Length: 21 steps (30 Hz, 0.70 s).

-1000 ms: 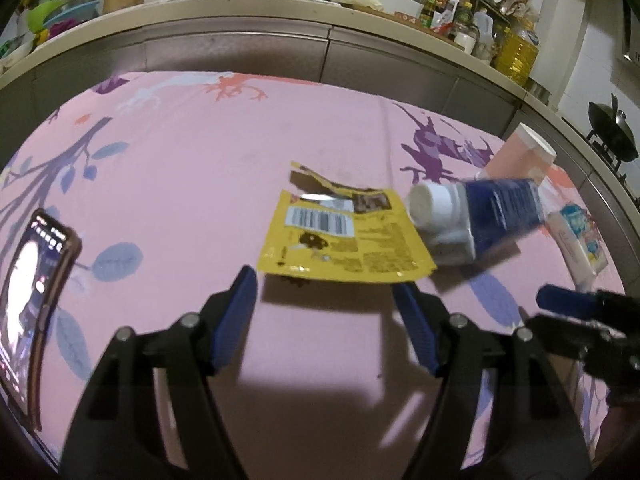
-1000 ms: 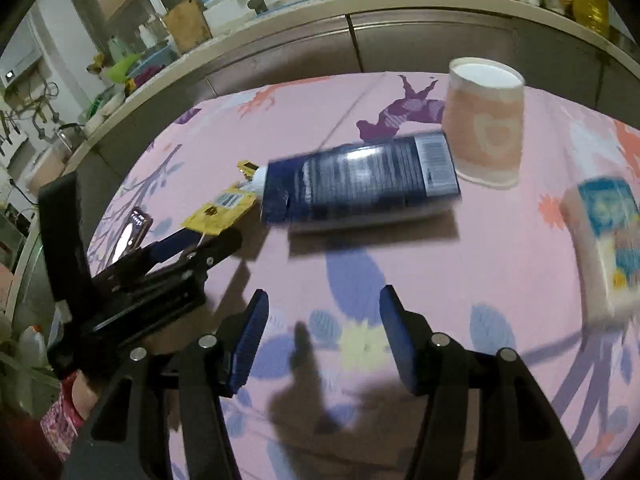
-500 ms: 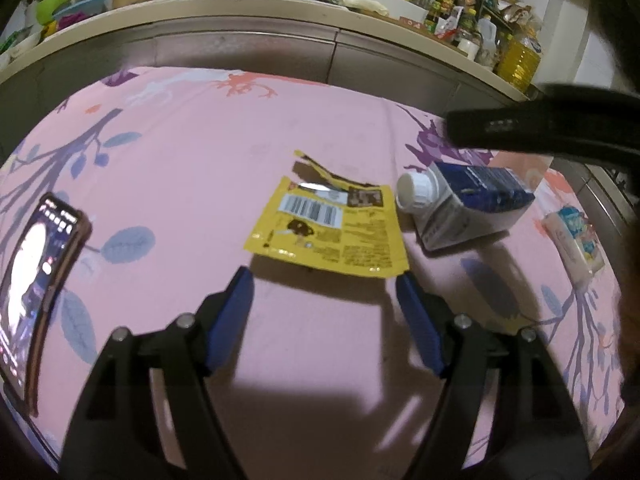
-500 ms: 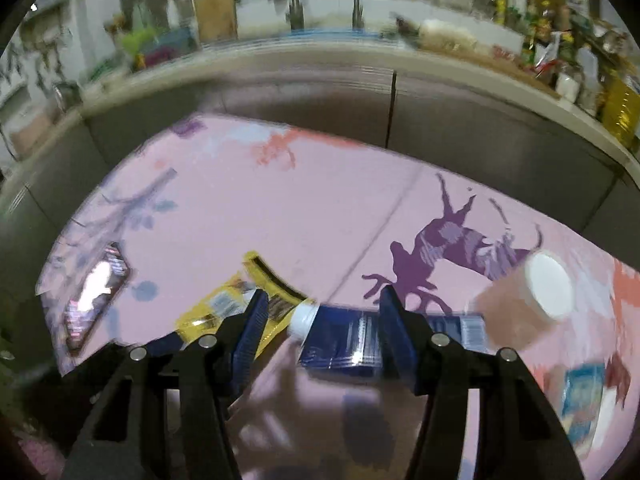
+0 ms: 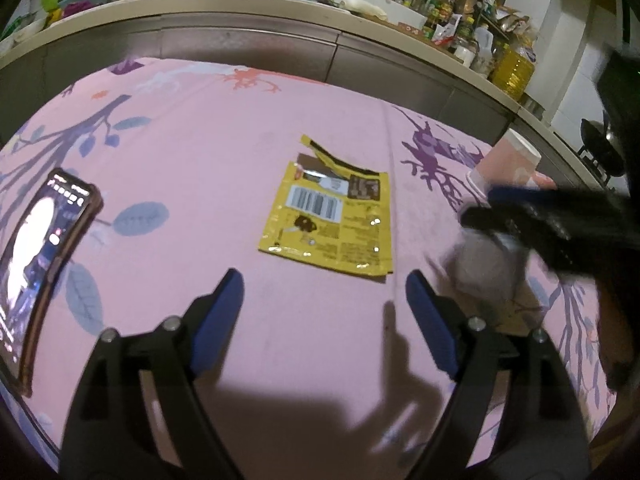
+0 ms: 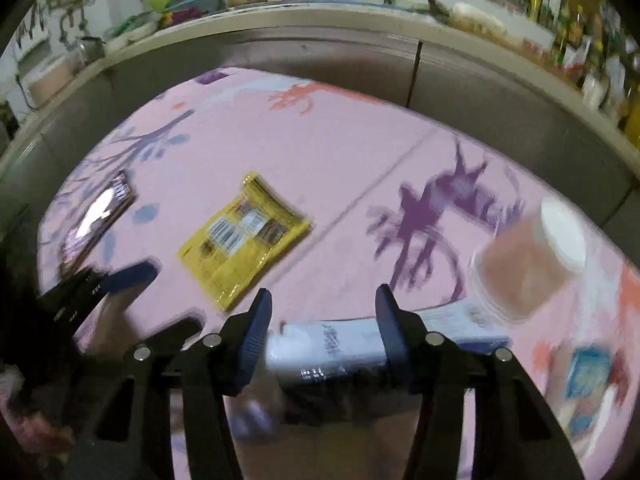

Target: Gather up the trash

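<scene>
A torn yellow snack wrapper [image 5: 328, 224] [image 6: 244, 240] lies flat on the pink floral tablecloth [image 5: 200, 152]. My left gripper [image 5: 324, 304] hovers just short of it, its jaws opening with nothing between them. A blue and white carton [image 6: 332, 348] lies on its side to the right, and shows as a grey blur [image 5: 484, 268] in the left wrist view. My right gripper [image 6: 324, 332] is down over the carton, its jaws closing. The carton runs crosswise behind the fingers, and I see no pad pressing on it.
A pink paper cup [image 6: 528, 268] [image 5: 508, 160] stands behind the carton. A tissue pack [image 6: 588, 376] lies at the far right. A lit phone [image 5: 40, 248] [image 6: 96, 216] rests at the table's left edge. Beyond the table runs a cluttered kitchen counter [image 5: 280, 8].
My right gripper has swung in from above and come down over the carton, which has shifted on the cloth. My left gripper's jaws have spread wider, and it has stayed in place.
</scene>
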Tool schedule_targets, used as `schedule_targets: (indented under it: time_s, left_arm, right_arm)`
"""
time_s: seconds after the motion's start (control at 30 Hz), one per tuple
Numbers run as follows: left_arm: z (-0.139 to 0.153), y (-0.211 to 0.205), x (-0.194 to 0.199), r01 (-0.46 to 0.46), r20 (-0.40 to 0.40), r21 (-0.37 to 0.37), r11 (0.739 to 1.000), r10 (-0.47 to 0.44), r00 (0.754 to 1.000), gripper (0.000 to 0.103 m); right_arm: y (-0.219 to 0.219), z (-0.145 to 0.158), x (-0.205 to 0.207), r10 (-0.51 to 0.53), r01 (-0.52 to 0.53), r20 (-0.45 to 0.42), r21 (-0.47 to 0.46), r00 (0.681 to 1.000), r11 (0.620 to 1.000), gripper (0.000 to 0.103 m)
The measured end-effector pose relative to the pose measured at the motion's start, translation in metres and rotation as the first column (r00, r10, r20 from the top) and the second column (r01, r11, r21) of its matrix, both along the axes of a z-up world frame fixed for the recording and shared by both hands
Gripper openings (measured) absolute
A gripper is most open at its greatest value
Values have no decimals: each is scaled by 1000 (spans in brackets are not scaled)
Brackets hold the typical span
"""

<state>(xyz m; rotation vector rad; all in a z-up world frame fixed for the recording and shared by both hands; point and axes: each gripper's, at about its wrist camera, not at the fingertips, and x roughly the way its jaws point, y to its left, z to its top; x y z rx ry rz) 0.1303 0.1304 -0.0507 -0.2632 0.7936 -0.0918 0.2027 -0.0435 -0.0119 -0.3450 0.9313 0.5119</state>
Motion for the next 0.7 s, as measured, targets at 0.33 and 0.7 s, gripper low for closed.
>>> schedule_targets:
  time_s: [0.33,0.7]
  left_arm:
    - [3,6,24,8,-31,53,999,-7,1000,85]
    - [8,61,18,-114,-60,-69,991,109,992,84]
  right_arm:
    - [-59,-2,-65,-38,45,-32,220,999,974,52]
    - [-3,-24,7,-103,249,-346,409,932,878,27]
